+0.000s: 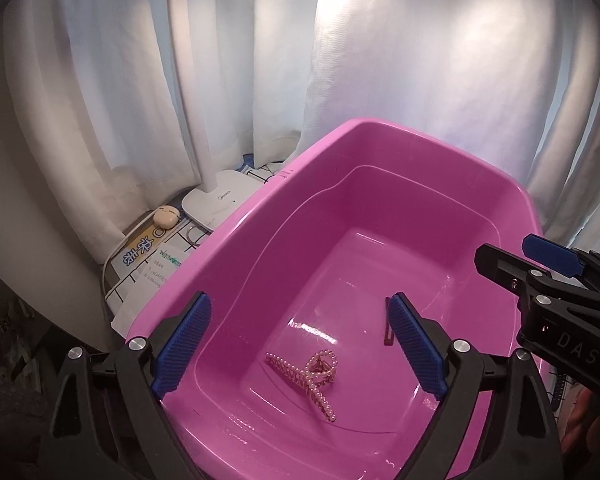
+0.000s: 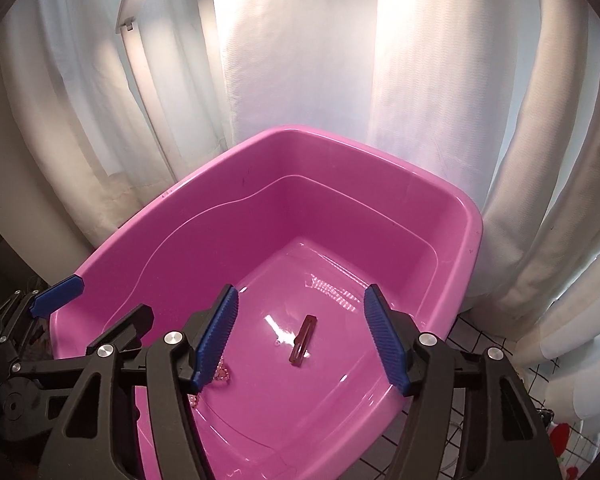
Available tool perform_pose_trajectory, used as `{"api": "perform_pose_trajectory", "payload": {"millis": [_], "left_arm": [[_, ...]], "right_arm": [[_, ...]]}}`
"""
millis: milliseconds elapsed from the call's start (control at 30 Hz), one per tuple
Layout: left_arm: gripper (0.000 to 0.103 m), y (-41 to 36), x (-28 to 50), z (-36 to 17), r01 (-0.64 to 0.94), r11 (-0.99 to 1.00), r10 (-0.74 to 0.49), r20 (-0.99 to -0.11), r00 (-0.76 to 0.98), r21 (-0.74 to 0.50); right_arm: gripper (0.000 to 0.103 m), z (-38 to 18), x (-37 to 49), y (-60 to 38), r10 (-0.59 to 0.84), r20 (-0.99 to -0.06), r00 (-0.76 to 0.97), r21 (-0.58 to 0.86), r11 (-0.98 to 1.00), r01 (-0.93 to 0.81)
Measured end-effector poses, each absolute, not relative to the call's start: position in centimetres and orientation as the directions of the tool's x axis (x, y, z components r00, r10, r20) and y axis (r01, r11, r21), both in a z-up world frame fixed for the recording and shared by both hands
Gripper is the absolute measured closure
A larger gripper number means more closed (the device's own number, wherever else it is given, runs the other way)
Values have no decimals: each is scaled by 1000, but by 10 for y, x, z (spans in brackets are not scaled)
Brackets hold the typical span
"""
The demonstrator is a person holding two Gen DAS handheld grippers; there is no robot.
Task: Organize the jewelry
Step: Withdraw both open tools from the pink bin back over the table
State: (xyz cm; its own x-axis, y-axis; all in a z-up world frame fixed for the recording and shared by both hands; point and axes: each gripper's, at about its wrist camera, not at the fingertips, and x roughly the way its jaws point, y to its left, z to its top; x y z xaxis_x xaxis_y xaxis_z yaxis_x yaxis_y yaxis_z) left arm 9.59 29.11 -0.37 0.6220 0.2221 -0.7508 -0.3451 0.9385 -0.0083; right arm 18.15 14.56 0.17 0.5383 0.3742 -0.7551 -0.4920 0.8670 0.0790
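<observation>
Both jaws spread, empty, above pink tub (image 1: 236, 240). Pearl hair claw (image 1: 305, 372): light, rigid, beads slippery; grip across spine. Brown clip (image 2: 303, 340): thin, flat; pinch edges.

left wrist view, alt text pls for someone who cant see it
A pearl hair clip lies on the floor of a pink tub, between the open left gripper. The right gripper reaches in from the right; a white lamp stands behind.
</observation>
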Motion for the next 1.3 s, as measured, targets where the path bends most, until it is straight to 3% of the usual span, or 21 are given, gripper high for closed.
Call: {"api": "perform_pose_trajectory", "payload": {"millis": [600,900,1300], "left_arm": [[6,243,53,33,-336,942,220,-728,649,-16],[6,196,18,47,-218,967,61,-707,705,-133],[6,84,-2,4,40,991,-125,-743,658,-132]], "right_arm": [[41,33,130,77,347,-695,630,78,907,-414],[40,31,64,-37,242,-667,705,87,965,-248],[40,-27,-27,-202,-28,-768,640,45,994,98]]}}
